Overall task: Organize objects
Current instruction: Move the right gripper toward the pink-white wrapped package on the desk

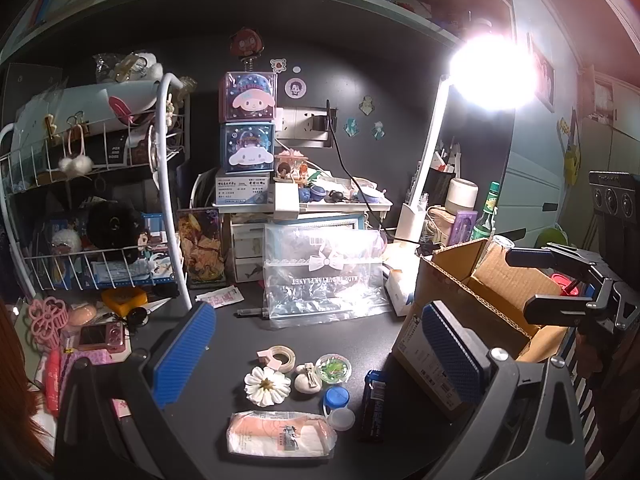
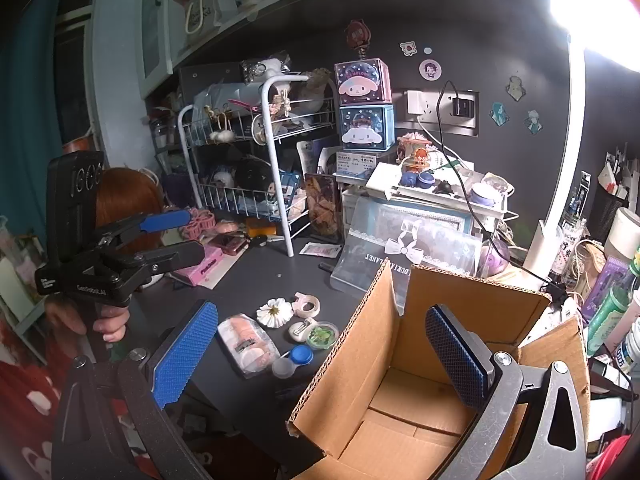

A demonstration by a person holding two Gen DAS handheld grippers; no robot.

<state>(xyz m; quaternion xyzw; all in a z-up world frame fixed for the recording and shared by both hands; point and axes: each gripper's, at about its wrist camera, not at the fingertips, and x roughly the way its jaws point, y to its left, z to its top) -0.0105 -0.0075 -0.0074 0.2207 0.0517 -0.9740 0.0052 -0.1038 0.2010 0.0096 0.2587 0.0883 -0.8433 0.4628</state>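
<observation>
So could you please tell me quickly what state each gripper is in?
Left gripper: open, holding nothing.
Right gripper: open, holding nothing.

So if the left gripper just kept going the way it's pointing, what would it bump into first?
Probably the small clutter on the desk between its open jaws: the white flower clip and tape roll. Depth is hard to judge.
</observation>
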